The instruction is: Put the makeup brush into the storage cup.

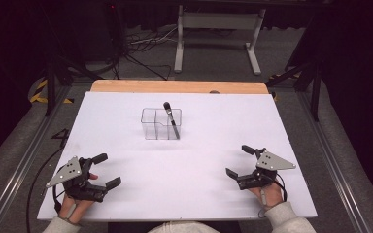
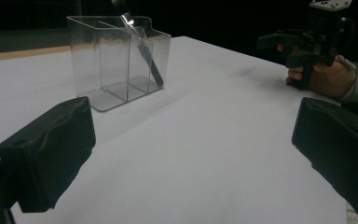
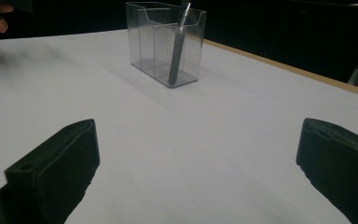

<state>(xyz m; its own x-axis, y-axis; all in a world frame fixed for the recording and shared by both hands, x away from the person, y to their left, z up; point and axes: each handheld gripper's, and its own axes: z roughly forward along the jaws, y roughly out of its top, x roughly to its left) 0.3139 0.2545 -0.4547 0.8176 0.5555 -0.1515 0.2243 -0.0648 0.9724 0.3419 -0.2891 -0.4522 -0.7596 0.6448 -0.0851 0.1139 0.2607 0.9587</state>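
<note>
white table [image 1: 184,194] | grey floor [image 1: 213,53], dark room | left tool [image 1: 106,170] apart | right tool [image 1: 240,160] apart

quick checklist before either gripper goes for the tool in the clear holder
1. Left gripper open and empty: ok, jaws wide apart.
2. Right gripper open and empty: ok, jaws wide apart.
3. Clear holder upright on the table: ok.
4. Tool within grasp: ok, it leans in the holder's right-hand compartment in the high view, dark top end above the rim.
5. Path from each gripper to the holder free: ok, bare white surface between.
6. Holder fixed against tipping: cannot tell.
</note>
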